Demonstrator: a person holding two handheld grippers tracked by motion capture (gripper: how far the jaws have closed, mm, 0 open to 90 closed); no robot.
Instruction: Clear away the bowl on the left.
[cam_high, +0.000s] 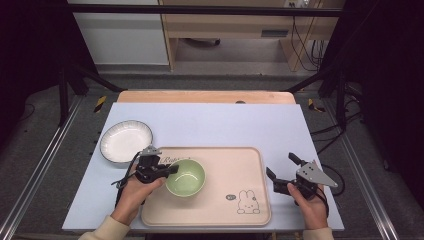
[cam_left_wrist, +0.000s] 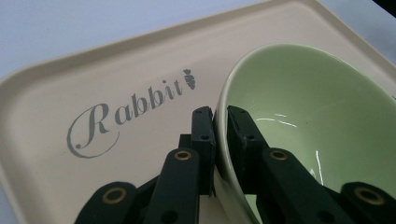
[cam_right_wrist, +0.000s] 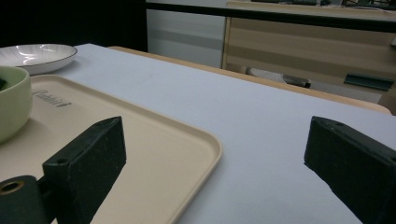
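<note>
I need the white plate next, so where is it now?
In the high view the white plate lies on the table's left side, off the tray's far-left corner, just behind the left gripper.

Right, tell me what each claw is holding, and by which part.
Left claw pinches the green bowl by its rim, one jaw inside and one outside. Right claw is open, holding nothing.

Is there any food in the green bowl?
Empty. The green bowl shows only its bare glossy inside, seen in the left gripper view, while the left gripper pinches its rim over the tray.
</note>
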